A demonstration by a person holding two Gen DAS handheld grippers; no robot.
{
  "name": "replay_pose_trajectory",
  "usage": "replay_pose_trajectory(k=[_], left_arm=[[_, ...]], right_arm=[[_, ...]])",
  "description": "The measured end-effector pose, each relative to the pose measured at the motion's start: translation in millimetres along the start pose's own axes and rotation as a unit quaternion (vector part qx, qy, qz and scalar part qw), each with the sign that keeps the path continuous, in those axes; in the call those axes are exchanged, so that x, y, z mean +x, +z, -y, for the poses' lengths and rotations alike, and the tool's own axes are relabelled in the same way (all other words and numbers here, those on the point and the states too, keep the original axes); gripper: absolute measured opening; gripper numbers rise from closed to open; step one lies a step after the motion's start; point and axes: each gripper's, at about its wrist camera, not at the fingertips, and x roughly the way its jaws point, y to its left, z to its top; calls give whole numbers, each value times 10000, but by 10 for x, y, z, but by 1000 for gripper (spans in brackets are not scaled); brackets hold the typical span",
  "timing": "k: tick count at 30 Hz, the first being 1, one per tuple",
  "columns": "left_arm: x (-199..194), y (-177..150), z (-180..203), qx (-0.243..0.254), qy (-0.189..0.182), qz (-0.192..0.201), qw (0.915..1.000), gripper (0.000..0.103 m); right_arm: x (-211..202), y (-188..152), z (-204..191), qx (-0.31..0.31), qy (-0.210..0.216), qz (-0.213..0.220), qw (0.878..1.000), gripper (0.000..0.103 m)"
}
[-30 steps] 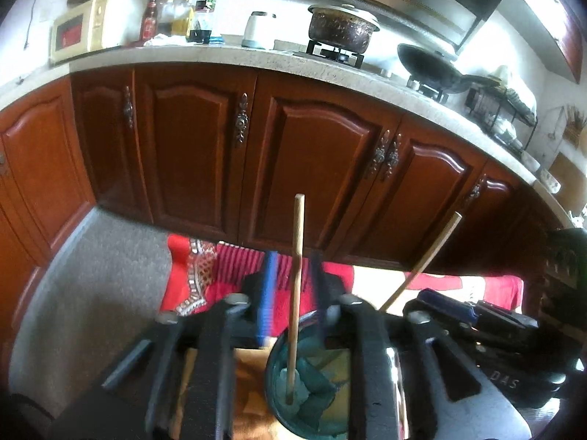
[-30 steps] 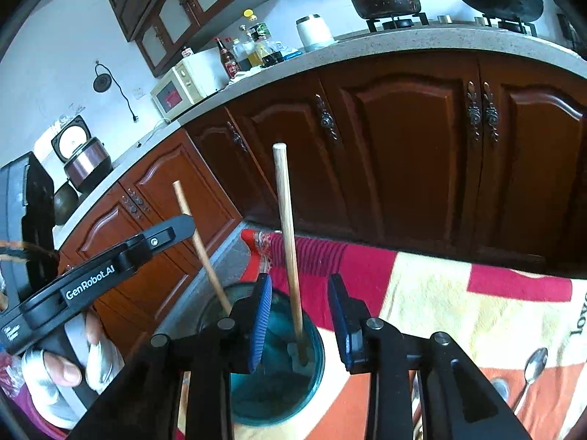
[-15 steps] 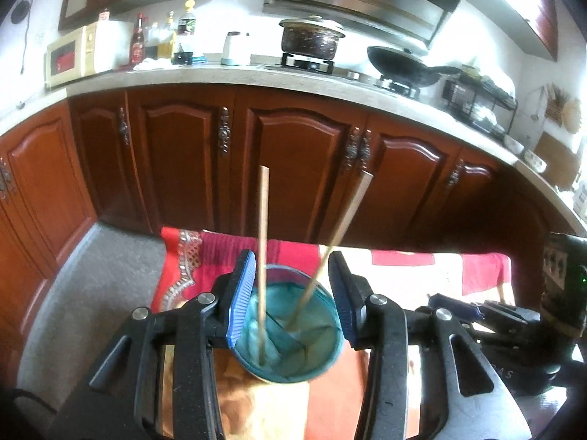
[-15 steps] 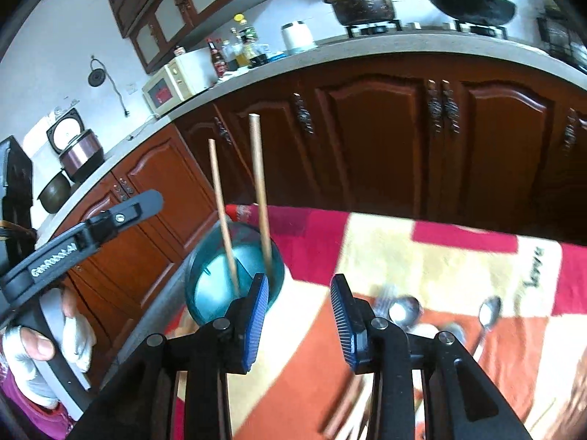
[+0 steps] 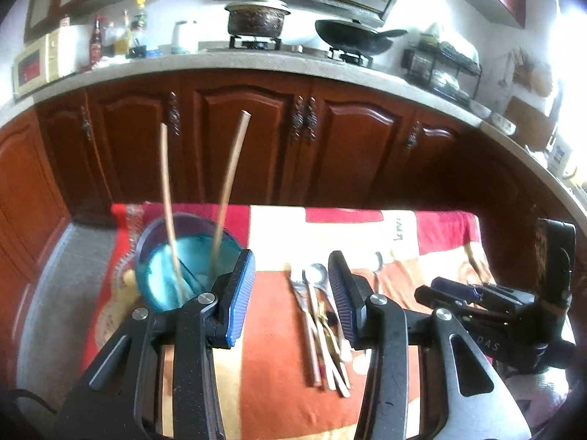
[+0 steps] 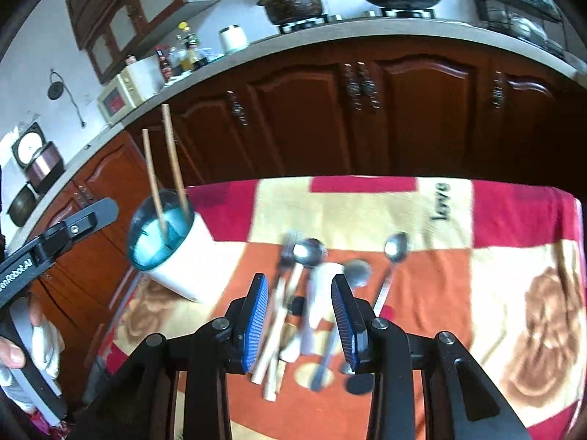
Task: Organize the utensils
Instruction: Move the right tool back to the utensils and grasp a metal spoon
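Note:
A cup [image 6: 183,275], white outside and teal inside, stands at the left end of the blanket with two wooden chopsticks [image 6: 174,154] upright in it. In the left wrist view the cup [image 5: 165,275] sits just left of my left gripper [image 5: 290,297], whose jaws are open and empty. A loose pile of utensils [image 5: 319,326], spoons, a fork and wooden-handled pieces, lies ahead between its fingers. My right gripper [image 6: 299,315] hovers over the same pile [image 6: 308,253], open with nothing pinched. A lone spoon [image 6: 394,249] lies to the right of the pile.
A red, orange and cream blanket [image 6: 477,293] covers the table; its far edge faces dark wooden cabinets [image 6: 422,117]. The right gripper's body [image 5: 477,300] shows at the right of the left wrist view. A person's hand [image 6: 14,355] holds the left gripper at the far left.
Both grippers let go of a chopstick in the cup and swung right, from over the cup to over the utensil pile. The left jaws opened wider.

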Motion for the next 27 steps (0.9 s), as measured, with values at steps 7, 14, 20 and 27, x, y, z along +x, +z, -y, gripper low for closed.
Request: replay_pose_trajectory(k=[7, 14, 20, 27], left_arm=[[222, -207, 192, 94, -150, -396, 9991, 41], [529, -358, 334, 229, -118, -778, 9966, 41], [898, -390, 434, 249, -249, -1159, 9926, 41], [1504, -334, 504, 77, -352, -1635, 9859, 41]], right_arm=[[41, -190, 385, 307, -160, -168, 9993, 34], [290, -261, 673, 647, -143, -322, 9973, 34], [562, -153, 897, 832, -10, -318, 9960, 34], [862, -11, 1154, 915, 242, -320, 9950, 34]])
